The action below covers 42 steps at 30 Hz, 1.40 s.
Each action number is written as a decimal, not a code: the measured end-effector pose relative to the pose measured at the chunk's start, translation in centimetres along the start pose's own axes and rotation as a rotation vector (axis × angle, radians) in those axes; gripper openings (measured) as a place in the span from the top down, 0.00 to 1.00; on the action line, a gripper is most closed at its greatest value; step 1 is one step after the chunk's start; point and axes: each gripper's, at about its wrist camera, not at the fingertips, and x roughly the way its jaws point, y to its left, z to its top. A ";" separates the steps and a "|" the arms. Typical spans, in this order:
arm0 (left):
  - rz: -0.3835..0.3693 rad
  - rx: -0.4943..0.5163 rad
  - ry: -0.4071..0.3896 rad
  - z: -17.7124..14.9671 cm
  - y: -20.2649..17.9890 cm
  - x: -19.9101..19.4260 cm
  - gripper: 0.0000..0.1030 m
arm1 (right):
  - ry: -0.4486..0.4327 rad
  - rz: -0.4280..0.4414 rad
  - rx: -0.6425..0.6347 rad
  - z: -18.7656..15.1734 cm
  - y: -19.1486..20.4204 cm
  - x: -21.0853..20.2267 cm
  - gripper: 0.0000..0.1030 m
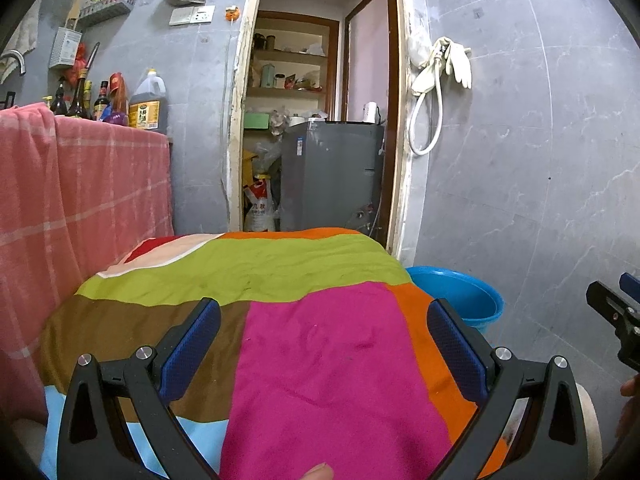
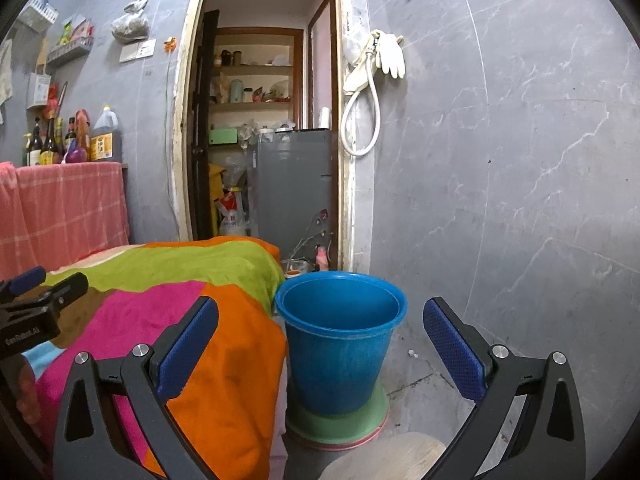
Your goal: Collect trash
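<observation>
Blue bucket [image 2: 340, 340] stands on the floor just beside a patchwork-covered bench [image 1: 312, 360]. Both grippers, left [image 1: 324, 344] and right [image 2: 320, 344], hover with fingers wide apart, holding nothing. No trash shows on the cloth; scan before reaching.

Patchwork cloth [image 1: 320, 340] in green, magenta, orange and brown panels covers a low table. Pink checked cloth [image 1: 80, 200] drapes the counter at left; along the counter's back edge stand dark bottles [image 1: 80, 100] and 1 large oil jug [image 1: 148, 102] against the wall. Grey marbled wall [image 2: 520, 160] carries pale rubber gloves [image 2: 390, 54] and a looped white hose [image 2: 362, 120] (both hung beside the door frame). Through the doorway: a grey cabinet [image 2: 294, 184] and stocked shelves [image 1: 286, 72].
</observation>
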 end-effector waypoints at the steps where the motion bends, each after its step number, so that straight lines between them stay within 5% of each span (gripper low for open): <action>1: 0.006 0.000 -0.005 -0.1 0.0 -0.1 0.02 | -0.003 0.001 0.003 -0.1 0.0 -0.1 0.00; 42: 0.022 -0.009 0.004 -1.3 1.0 0.0 0.02 | 0.007 0.002 0.004 -1.4 0.2 0.4 0.00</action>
